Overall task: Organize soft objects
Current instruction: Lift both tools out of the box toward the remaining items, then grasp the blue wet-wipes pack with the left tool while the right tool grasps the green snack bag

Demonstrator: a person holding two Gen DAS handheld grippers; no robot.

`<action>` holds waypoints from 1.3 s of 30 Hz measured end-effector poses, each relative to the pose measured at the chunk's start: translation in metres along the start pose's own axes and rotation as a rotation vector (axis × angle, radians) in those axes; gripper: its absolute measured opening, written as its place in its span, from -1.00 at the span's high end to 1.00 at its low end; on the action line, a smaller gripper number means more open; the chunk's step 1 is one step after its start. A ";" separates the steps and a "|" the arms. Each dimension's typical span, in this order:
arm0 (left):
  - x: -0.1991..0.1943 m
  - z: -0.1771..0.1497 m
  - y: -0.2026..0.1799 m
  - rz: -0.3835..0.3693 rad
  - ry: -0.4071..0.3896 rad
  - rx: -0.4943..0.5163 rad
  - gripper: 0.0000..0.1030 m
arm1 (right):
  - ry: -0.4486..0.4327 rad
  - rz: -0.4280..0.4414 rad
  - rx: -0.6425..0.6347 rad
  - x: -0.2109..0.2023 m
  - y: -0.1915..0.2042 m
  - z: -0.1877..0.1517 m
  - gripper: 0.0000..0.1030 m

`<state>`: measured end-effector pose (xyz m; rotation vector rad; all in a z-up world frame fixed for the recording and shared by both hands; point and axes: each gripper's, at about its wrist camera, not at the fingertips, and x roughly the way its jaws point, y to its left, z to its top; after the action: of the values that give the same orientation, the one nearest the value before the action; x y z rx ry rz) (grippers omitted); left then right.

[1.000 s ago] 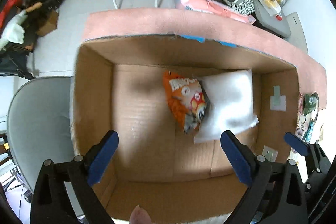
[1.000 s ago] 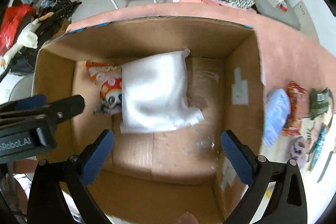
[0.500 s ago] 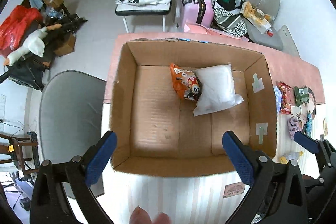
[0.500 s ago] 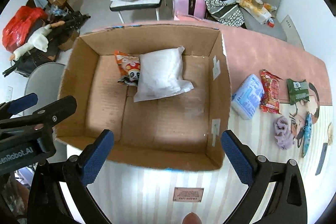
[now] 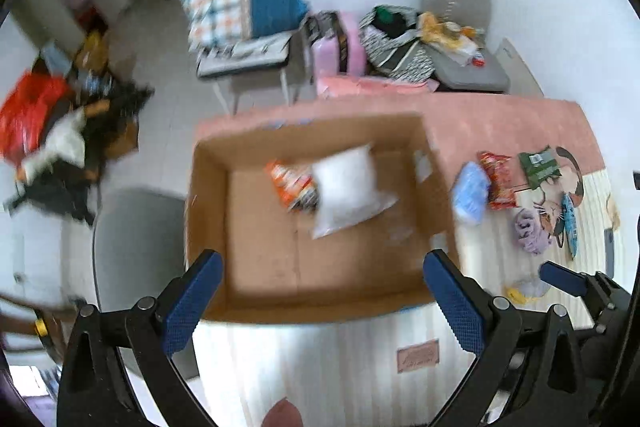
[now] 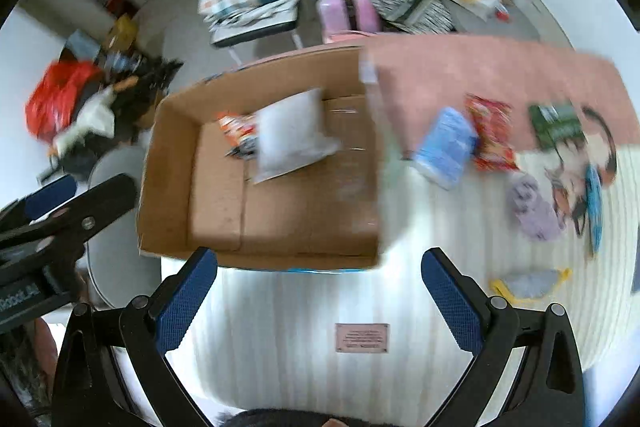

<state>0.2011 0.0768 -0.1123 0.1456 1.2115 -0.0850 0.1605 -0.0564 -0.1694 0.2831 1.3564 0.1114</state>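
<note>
We are holding the left gripper [image 5: 318,299] wide apart and empty above the near edge of the cardboard box [image 5: 256,291]; ahead of it, inside the box, an orange snack bag [image 5: 290,183] is touching a white pillow pack [image 5: 348,191]. Our right gripper [image 6: 319,297] is also hanging wide and empty, with a blue tissue pack [image 6: 444,147], a red snack bag [image 6: 492,135] and a purple cloth [image 6: 534,207] lying ahead to its right on the table [image 6: 280,327].

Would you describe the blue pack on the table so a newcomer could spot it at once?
Find the open cardboard box on the table. Just outside its right wall lies a soft light-blue pack, beside a red snack bag. It is the loose item nearest the box.
</note>
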 end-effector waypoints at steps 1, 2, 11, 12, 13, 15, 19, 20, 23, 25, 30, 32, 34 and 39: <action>0.002 0.009 -0.020 0.010 0.001 0.034 -0.99 | 0.002 0.002 0.047 -0.004 -0.021 0.005 -1.00; 0.007 0.018 -0.038 0.004 0.011 0.060 -0.99 | 0.001 -0.007 0.106 -0.009 -0.052 0.011 -1.00; 0.126 0.087 -0.179 0.070 0.211 0.254 -0.99 | 0.023 0.023 0.648 0.012 -0.312 0.075 -1.00; 0.141 0.092 -0.188 0.075 0.239 0.265 -0.99 | 0.033 0.021 0.695 0.022 -0.337 0.086 -1.00; 0.159 0.098 -0.200 0.082 0.276 0.277 -0.99 | 0.041 0.029 0.733 0.033 -0.355 0.096 -1.00; 0.182 0.104 -0.214 0.091 0.315 0.297 -0.99 | 0.064 0.040 0.793 0.057 -0.387 0.116 -0.99; 0.224 0.107 -0.231 0.115 0.381 0.315 -0.99 | 0.133 0.047 0.892 0.111 -0.429 0.153 -0.83; 0.230 0.106 -0.231 0.113 0.397 0.310 -0.99 | 0.142 0.040 0.904 0.120 -0.435 0.158 -0.80; 0.246 0.101 -0.230 0.087 0.451 0.293 -0.99 | 0.191 0.001 0.935 0.156 -0.452 0.173 -0.61; 0.252 0.093 -0.232 0.067 0.475 0.314 -0.99 | 0.232 -0.037 0.910 0.170 -0.454 0.179 -0.44; 0.268 0.071 -0.251 0.033 0.524 0.412 -0.99 | 0.338 -0.159 0.587 0.187 -0.425 0.186 -0.12; 0.277 0.062 -0.259 0.028 0.551 0.451 -0.99 | 0.382 -0.185 0.406 0.191 -0.406 0.179 0.01; 0.288 0.053 -0.266 0.037 0.579 0.483 -0.99 | 0.415 -0.220 0.294 0.192 -0.392 0.171 0.04; 0.309 0.045 -0.273 0.051 0.612 0.485 -0.97 | 0.444 -0.251 0.143 0.191 -0.369 0.149 0.01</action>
<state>0.3122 -0.1958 -0.4046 0.6632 1.7793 -0.3064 0.3154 -0.3854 -0.4198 0.2117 1.8338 -0.1414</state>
